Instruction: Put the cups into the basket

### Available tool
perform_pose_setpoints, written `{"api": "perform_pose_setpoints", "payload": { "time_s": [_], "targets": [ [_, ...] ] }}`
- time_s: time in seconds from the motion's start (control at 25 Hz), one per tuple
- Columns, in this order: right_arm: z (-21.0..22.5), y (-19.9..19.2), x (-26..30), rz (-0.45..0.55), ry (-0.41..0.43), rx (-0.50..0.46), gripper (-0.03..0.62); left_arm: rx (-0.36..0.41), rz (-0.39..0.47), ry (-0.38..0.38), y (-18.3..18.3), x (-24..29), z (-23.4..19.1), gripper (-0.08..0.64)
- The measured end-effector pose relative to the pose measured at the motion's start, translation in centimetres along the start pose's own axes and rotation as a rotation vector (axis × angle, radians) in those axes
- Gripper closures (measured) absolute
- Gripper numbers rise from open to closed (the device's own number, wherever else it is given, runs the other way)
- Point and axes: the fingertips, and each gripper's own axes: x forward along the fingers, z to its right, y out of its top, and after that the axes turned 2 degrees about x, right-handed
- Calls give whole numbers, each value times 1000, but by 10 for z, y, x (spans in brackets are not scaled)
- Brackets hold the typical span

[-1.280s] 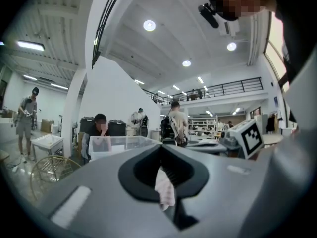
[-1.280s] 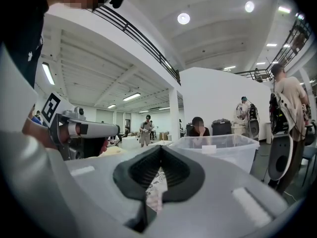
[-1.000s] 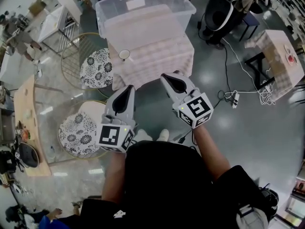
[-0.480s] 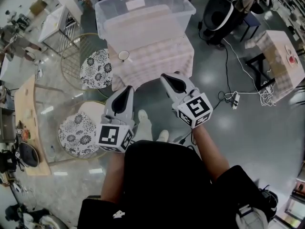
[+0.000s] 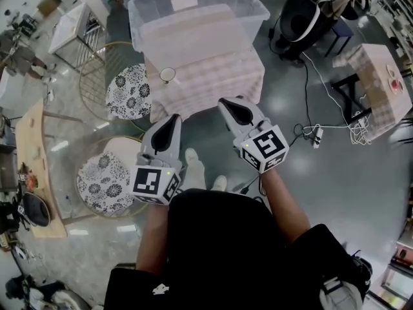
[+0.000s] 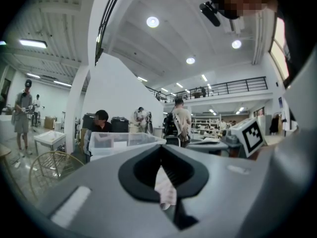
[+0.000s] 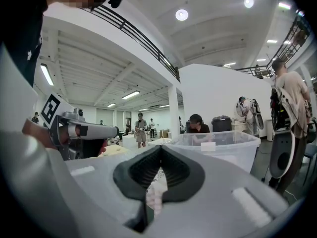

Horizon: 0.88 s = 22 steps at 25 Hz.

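A small white cup point(image 5: 168, 75) stands on the left edge of a table with a checked cloth point(image 5: 213, 76). Behind it on the same table sits the clear plastic basket point(image 5: 193, 18), empty as far as I can see. My left gripper point(image 5: 173, 120) and right gripper point(image 5: 229, 103) hover side by side short of the table's near edge, both level, both shut with nothing between their jaws. The left gripper view looks over its closed jaws point(image 6: 159, 148) to the basket point(image 6: 124, 142). The right gripper view shows its closed jaws point(image 7: 159, 148), the basket point(image 7: 218, 145) and my left gripper point(image 7: 79, 130).
Two round stools with floral cushions point(image 5: 129, 92) point(image 5: 103, 183) stand left of the table, beside a wooden table point(image 5: 32, 147). A power strip with cables point(image 5: 316, 134) lies on the floor to the right. A black chair point(image 5: 300, 18) and another table point(image 5: 381, 76) are further right. People stand behind the basket.
My left gripper has drifted slightly down and left in the head view. One of my shoes has stepped forward below the grippers. The right gripper has not moved.
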Motion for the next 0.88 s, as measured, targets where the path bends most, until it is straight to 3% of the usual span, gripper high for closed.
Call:
{"api": "perform_pose_setpoints", "payload": {
  "time_s": [0.88],
  "targets": [
    [41, 8, 87, -12, -13, 7, 592, 5, -22, -12, 3, 65, -77, 554]
  ]
}}
